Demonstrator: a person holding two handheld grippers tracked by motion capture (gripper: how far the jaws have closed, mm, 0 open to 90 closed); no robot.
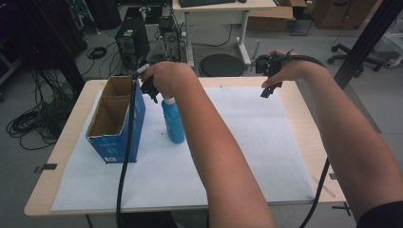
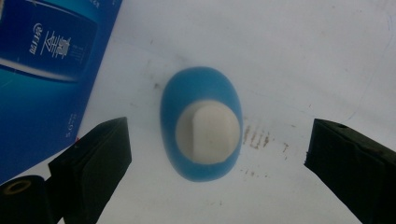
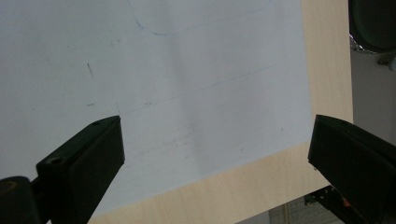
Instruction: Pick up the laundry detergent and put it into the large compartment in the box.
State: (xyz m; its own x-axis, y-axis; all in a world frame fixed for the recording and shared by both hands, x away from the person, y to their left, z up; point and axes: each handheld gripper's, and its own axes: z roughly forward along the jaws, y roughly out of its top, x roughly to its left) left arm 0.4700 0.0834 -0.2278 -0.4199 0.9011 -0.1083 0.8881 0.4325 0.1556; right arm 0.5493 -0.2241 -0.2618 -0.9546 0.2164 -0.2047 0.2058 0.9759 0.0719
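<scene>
Your left gripper [image 2: 217,154] hangs jaws wide right above the blue bottle [image 2: 201,128], upright on the white sheet [image 1: 247,142] beside the cardboard box [image 1: 116,121]. Smooth plastic, probably light and tippy; grip the body below the white cap [image 2: 208,132]. Right gripper [image 3: 215,158] wide, empty.

Bottle [image 1: 173,121] is a bright mid-blue with an off-white cap [image 2: 208,131]. The box [image 1: 115,124] next to it is a deeper blue outside with white lettering and a lighter blue band, plain brown cardboard inside. Table [image 1: 304,107] is pale wood, covered by a white sheet [image 1: 247,142] with a few brownish smudges and faint blue pen lines. Both grippers, left gripper [image 2: 215,161] and right gripper [image 3: 215,161], have plain black jaws, and their cables are black too.
</scene>
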